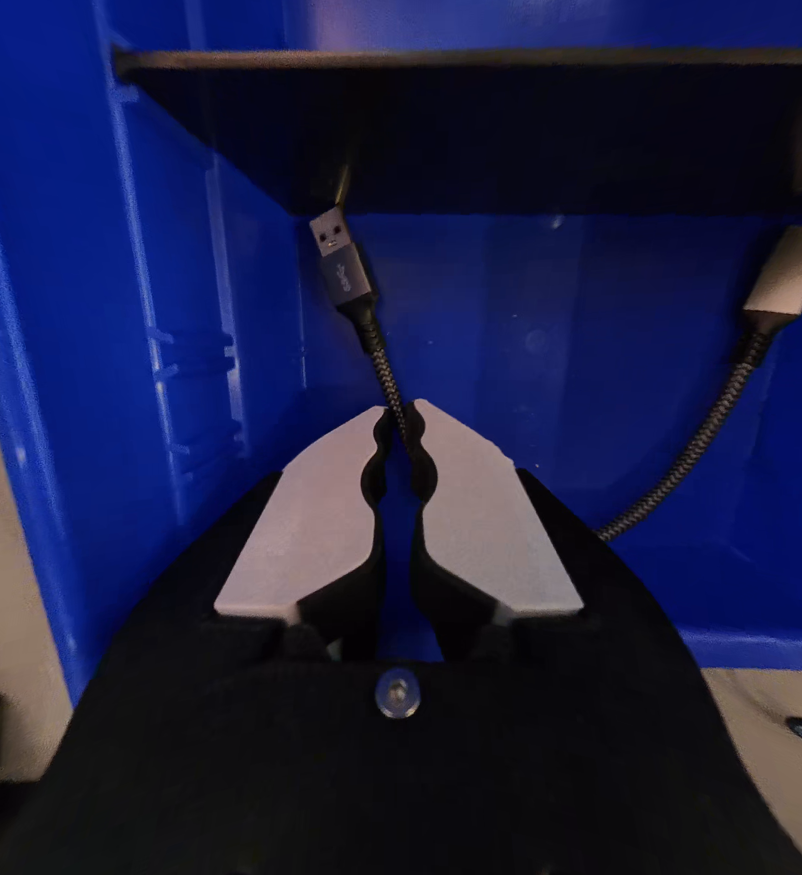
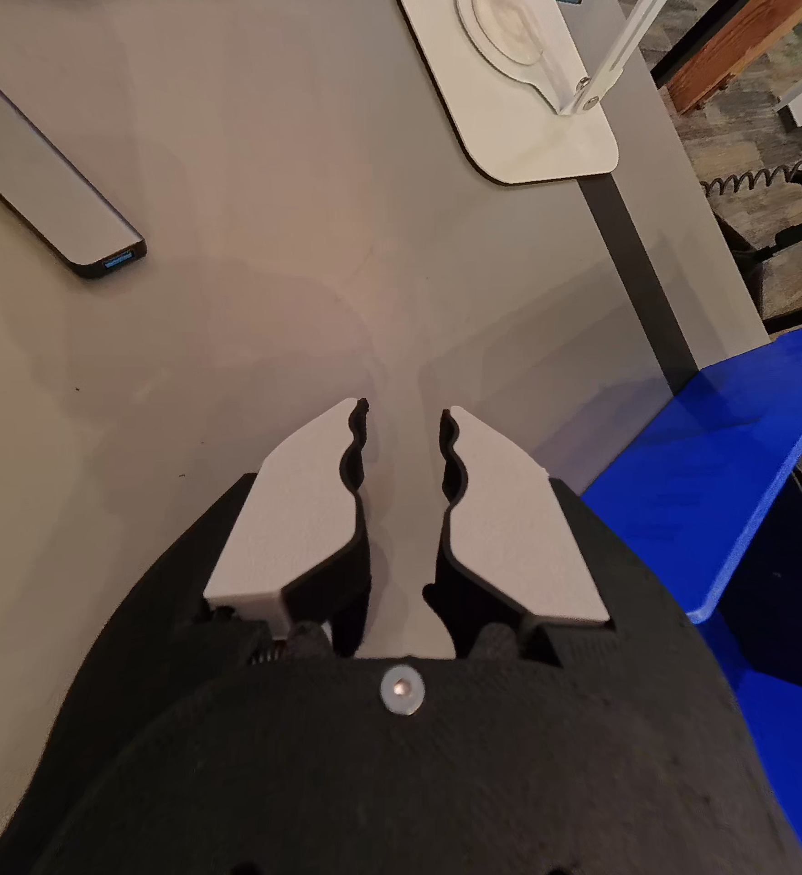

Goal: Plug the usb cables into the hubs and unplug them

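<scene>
— Where is the cable?
— Inside the blue bin: my left gripper pinches the braided USB cable below its plug.
— The right?
— My right gripper hovers over the surface beside the bin, fingers apart, gripping nothing.

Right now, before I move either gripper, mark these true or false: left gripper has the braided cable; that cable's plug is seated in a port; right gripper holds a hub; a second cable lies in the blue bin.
1. The left gripper is closed on the braided cable. True.
2. Its USB plug is seated in a port. False: the metal end is bare, inside the blue bin.
3. The right gripper holds a hub. False: it is open and bare; the grey hub lies apart on the table.
4. A second cable lies in the bin. True.
</scene>
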`<move>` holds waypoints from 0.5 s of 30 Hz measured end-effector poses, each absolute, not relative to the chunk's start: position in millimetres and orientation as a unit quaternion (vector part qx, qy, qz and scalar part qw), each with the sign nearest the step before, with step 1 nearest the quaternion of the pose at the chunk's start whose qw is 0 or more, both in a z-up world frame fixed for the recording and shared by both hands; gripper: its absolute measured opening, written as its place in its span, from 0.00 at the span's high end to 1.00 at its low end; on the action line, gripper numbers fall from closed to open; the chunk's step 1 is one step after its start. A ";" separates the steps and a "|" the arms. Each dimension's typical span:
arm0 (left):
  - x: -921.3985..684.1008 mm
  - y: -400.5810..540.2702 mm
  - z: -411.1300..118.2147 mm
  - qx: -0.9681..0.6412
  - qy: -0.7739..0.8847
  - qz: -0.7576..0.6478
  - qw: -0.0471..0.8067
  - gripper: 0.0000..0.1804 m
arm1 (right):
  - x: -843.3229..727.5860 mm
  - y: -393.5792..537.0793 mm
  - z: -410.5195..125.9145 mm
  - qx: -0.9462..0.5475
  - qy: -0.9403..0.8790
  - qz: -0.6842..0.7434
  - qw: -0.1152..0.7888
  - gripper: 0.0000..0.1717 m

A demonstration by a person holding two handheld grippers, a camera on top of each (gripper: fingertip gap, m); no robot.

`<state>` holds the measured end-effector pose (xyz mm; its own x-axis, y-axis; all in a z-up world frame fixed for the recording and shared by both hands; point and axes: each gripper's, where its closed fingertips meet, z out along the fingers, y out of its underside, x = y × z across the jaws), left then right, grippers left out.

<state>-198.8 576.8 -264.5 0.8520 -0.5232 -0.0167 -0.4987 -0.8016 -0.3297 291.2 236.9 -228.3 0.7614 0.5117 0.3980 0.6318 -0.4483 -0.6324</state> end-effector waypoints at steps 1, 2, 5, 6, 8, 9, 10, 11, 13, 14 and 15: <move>-197.2 577.6 -259.0 -0.940 0.284 -0.032 0.185 0.96 | 292.2 236.9 -228.3 -0.848 -0.336 -0.074 0.403 0.83; -198.9 578.4 -252.1 -0.937 0.284 -0.023 0.202 0.96 | 292.8 237.1 -228.7 -0.849 -0.334 -0.073 0.403 0.83; -191.8 579.5 -221.6 -0.922 0.289 -0.043 0.255 0.97 | 292.4 237.4 -232.2 -0.850 -0.336 -0.071 0.399 0.83; -191.4 578.9 -209.8 -0.917 0.292 -0.042 0.269 0.97 | 291.6 237.6 -233.6 -0.851 -0.338 -0.071 0.397 0.83; -186.6 575.8 -183.3 -0.903 0.303 -0.043 0.303 0.97 | 289.5 237.8 -235.9 -0.851 -0.341 -0.070 0.394 0.83; -183.6 573.5 -169.0 -0.895 0.306 -0.045 0.321 0.97 | 288.8 237.7 -236.7 -0.851 -0.343 -0.070 0.393 0.83; -179.4 569.8 -155.2 -0.888 0.311 -0.050 0.335 0.97 | 288.4 237.7 -237.3 -0.851 -0.344 -0.070 0.392 0.83; -174.3 565.2 -142.4 -0.880 0.318 -0.055 0.348 0.97 | 288.2 237.7 -237.3 -0.851 -0.344 -0.070 0.392 0.83; -166.4 554.5 -117.8 -0.866 0.331 -0.052 0.372 0.97 | 288.1 237.7 -236.5 -0.850 -0.343 -0.070 0.393 0.83; -160.3 546.7 -105.6 -0.857 0.339 -0.057 0.383 0.97 | 288.1 237.7 -236.0 -0.850 -0.343 -0.070 0.394 0.83; -152.4 537.3 -92.5 -0.847 0.347 -0.067 0.397 0.97 | 288.1 237.7 -235.7 -0.850 -0.343 -0.069 0.394 0.83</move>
